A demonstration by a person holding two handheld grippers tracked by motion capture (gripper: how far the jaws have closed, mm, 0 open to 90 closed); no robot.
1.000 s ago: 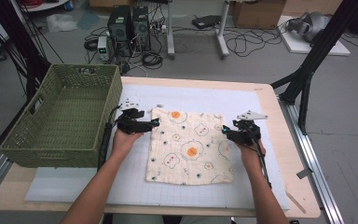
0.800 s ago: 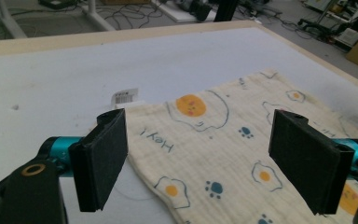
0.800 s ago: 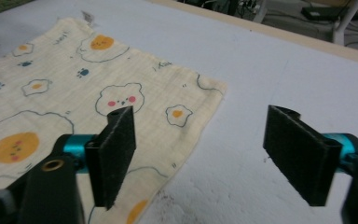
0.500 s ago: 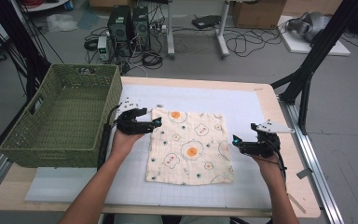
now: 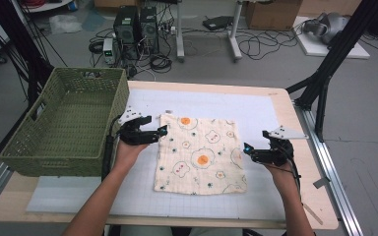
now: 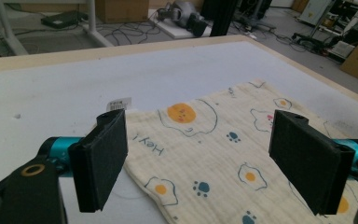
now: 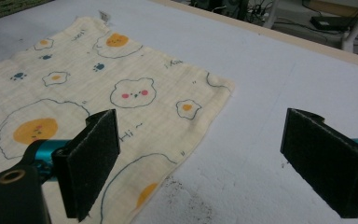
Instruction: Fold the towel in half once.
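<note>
A cream cloth (image 5: 199, 152) printed with fried eggs and paw marks lies flat on the white mat (image 5: 261, 110). My left gripper (image 5: 161, 132) hovers at the cloth's far left corner, jaws wide open. In the left gripper view that corner (image 6: 186, 140) lies on the mat below the left gripper (image 6: 200, 158), untouched. My right gripper (image 5: 247, 149) sits just off the cloth's right edge. Its jaws have just been opening and stand wide with nothing between them. In the right gripper view the right gripper (image 7: 209, 161) hangs over the cloth's edge (image 7: 168, 116) and bare mat.
A green woven basket (image 5: 54, 160) stands at the table's left, close beside my left hand. A small white label (image 6: 120, 103) sticks out at the cloth's far edge. Black frame legs (image 5: 325, 73) rise past the right corner; cables and computer boxes cover the floor beyond.
My right gripper has moved right and slightly nearer, off the cloth's right part to just past its edge. My left gripper has stayed at the far left corner.
</note>
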